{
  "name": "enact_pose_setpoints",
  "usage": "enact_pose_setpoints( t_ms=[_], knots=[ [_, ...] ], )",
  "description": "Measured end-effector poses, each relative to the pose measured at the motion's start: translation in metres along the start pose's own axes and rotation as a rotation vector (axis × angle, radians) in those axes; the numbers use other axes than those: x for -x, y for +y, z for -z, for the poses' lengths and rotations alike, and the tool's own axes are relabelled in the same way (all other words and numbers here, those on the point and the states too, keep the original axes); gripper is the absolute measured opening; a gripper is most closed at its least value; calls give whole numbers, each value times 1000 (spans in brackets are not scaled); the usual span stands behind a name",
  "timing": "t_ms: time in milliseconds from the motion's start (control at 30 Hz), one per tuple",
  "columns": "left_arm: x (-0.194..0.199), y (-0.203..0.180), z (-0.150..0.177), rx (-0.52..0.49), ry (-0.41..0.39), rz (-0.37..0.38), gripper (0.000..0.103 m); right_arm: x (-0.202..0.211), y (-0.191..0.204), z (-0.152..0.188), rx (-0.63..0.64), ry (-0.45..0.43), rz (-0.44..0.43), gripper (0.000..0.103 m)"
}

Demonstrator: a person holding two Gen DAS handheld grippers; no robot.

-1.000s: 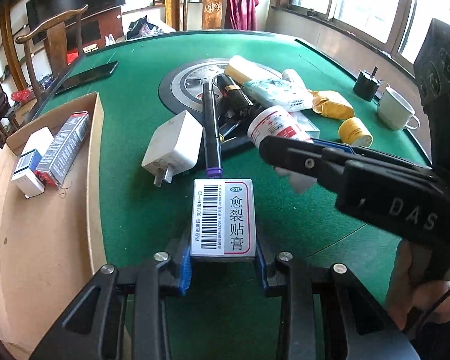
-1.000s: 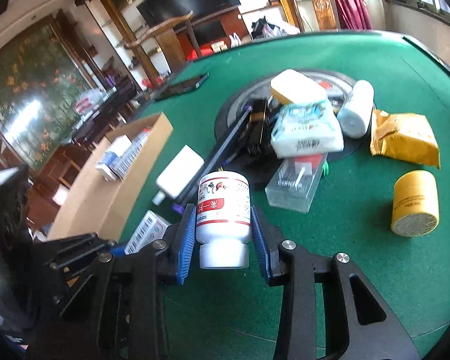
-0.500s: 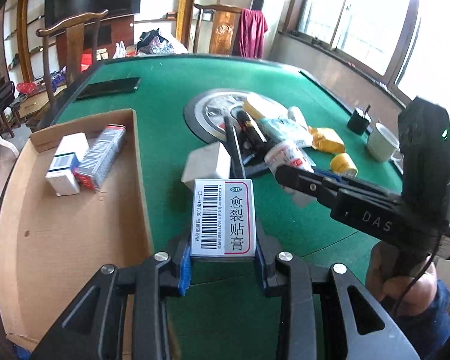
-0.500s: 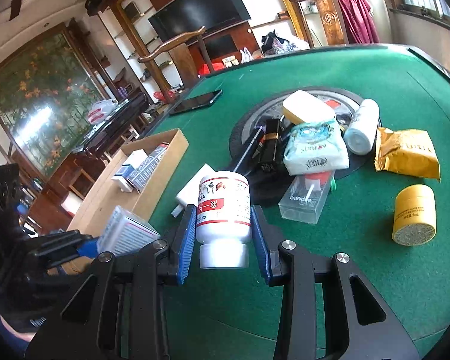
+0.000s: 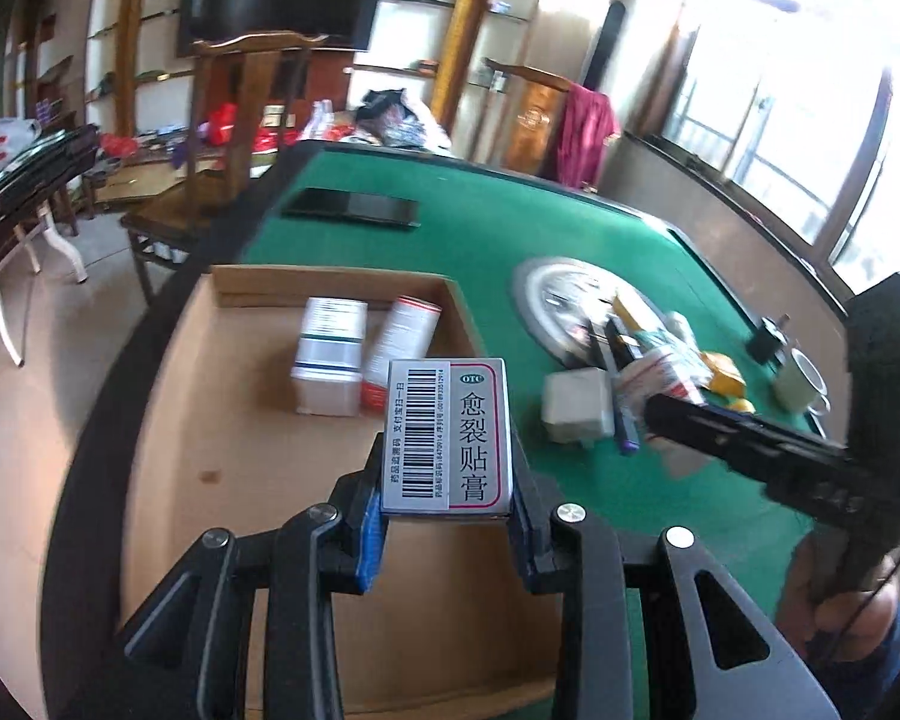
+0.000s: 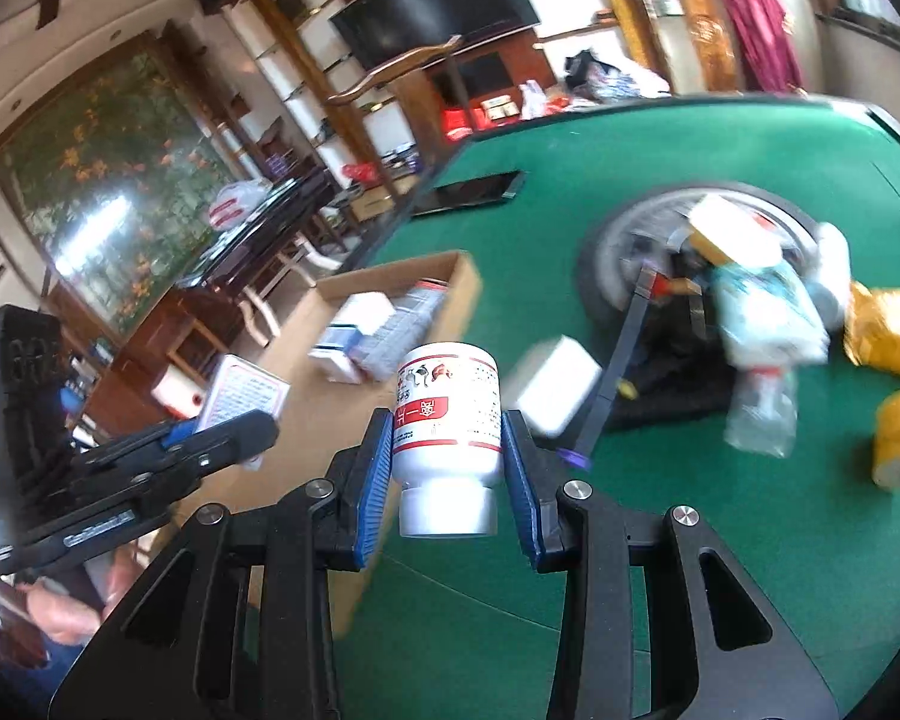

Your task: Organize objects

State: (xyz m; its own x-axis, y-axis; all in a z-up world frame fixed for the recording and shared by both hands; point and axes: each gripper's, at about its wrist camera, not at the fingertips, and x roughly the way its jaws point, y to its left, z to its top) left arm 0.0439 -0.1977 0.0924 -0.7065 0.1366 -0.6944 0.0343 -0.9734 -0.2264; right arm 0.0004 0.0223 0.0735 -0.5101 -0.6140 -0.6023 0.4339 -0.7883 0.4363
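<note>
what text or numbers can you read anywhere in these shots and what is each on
"OTC": green oval on the small box clamped in the left gripper.
"愈裂贴膏": large characters on the same box.
Barcode and the fine print beside it on that box: too small to read.
White bottle in the right gripper: red band with blurred characters, unreadable.
Boxes in the cardboard tray: print blurred.
Right gripper's body lettering: blurred.

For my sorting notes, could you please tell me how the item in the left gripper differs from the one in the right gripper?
The left gripper holds a flat rectangular box with a barcode; the right gripper holds a round white bottle with a red label. The box lies face up; the bottle points cap-first toward the camera. Both are clamped between blue pads.
</note>
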Motion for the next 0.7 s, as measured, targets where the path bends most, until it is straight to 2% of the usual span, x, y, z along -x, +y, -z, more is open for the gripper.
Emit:
enact_pose_setpoints(
  t_ms=[167, 367, 567, 700],
  knots=[
    [-6, 45, -15, 46, 17, -60, 33, -16, 43, -22, 64, 32, -6, 35],
    [-25, 88, -35, 63, 55, -124, 33, -55, 91, -49, 123, 98, 0, 35],
    [-65, 94, -46, 42, 128, -109, 33, -122, 120, -78, 105, 179, -12, 36],
    [-79, 102, -44, 51, 141, -107, 33, -165, 123, -92, 86, 224, 22, 36]
  ],
)
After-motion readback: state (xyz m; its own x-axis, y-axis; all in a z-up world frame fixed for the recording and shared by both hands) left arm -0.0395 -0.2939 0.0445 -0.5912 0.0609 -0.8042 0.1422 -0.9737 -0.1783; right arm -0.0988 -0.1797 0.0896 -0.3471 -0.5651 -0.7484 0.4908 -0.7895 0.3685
